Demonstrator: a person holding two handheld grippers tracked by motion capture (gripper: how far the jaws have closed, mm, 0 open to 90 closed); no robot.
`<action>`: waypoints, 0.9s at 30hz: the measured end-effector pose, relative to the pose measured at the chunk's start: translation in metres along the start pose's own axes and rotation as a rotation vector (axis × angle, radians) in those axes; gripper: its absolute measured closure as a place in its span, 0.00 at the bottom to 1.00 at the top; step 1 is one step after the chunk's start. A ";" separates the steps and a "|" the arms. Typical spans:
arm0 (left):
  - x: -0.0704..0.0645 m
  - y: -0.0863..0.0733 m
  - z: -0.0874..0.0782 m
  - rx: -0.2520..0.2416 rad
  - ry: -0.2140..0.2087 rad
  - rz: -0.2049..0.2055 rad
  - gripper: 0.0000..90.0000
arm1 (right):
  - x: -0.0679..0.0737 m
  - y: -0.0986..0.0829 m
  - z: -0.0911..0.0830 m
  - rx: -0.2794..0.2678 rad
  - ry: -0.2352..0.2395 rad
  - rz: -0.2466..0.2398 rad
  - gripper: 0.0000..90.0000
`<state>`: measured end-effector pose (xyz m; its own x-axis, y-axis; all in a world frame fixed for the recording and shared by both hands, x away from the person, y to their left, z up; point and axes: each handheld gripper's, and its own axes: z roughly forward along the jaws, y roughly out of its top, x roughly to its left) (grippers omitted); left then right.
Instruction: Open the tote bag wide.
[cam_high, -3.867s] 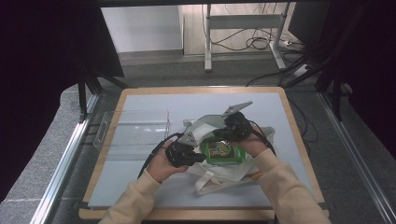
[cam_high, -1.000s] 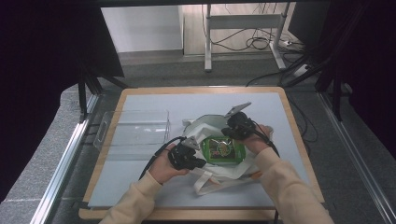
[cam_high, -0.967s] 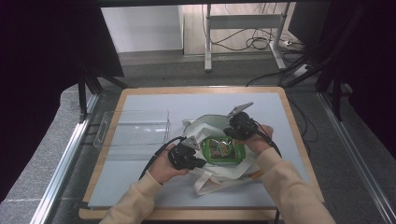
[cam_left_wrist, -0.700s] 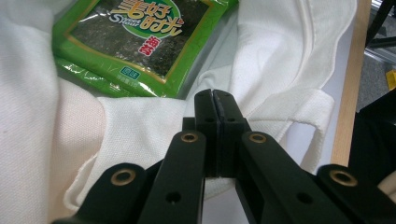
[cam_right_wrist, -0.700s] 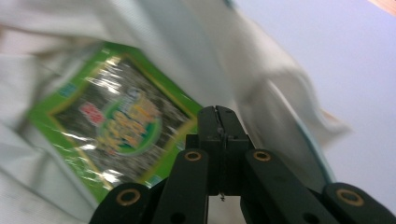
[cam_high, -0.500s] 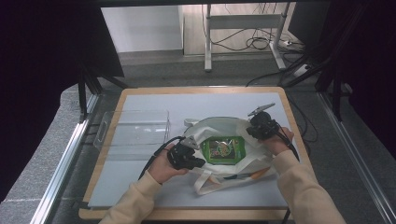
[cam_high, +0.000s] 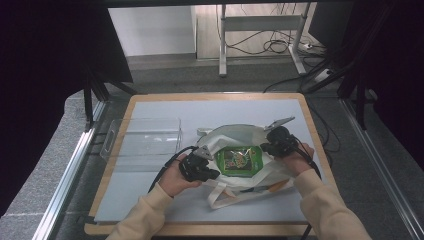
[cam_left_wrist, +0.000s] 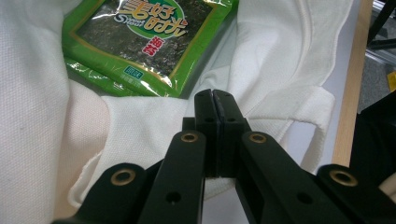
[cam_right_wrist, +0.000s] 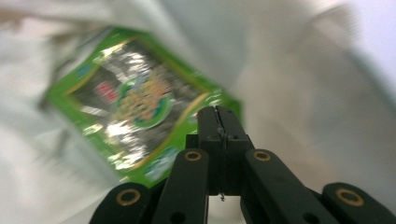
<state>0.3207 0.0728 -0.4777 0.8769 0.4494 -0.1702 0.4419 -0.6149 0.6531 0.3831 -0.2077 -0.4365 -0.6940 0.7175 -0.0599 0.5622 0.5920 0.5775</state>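
Note:
A white cloth bag (cam_high: 240, 135) lies on the grey mat with its mouth spread wide. Inside it rests a flat green snack packet (cam_high: 239, 161). My left gripper (cam_high: 212, 174) is shut on the bag's near-left rim, and my right gripper (cam_high: 264, 146) is shut at the rim on the right. In the left gripper view the shut jaws (cam_left_wrist: 215, 95) pinch a fold of bag cloth (cam_left_wrist: 42, 130) just below the packet (cam_left_wrist: 144, 42). The blurred right gripper view has the shut jaws (cam_right_wrist: 218, 112) over the packet's corner (cam_right_wrist: 135, 112), with cloth (cam_right_wrist: 299, 93) around.
A clear plastic tray (cam_high: 145, 137) stands left of the bag. The bag's strap (cam_high: 235, 195) loops toward the table's front. The wooden table edge (cam_high: 316, 145) runs close behind my right hand.
My right gripper has swung to the right and the bag's mouth has spread wider with it, baring more of the packet. The left gripper has stayed put.

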 end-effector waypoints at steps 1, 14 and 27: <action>0.000 0.000 0.000 -0.001 0.001 0.001 1.00 | 0.004 -0.001 0.000 0.006 0.014 -0.006 1.00; 0.001 0.000 0.001 0.005 0.002 0.008 1.00 | 0.028 -0.024 0.002 0.111 0.109 -0.058 1.00; 0.000 -0.001 0.002 0.007 0.007 0.001 1.00 | 0.036 -0.048 0.005 0.212 0.133 -0.103 1.00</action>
<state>0.3205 0.0718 -0.4795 0.8761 0.4533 -0.1640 0.4421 -0.6201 0.6481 0.3332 -0.2091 -0.4704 -0.7975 0.6032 0.0066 0.5576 0.7329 0.3898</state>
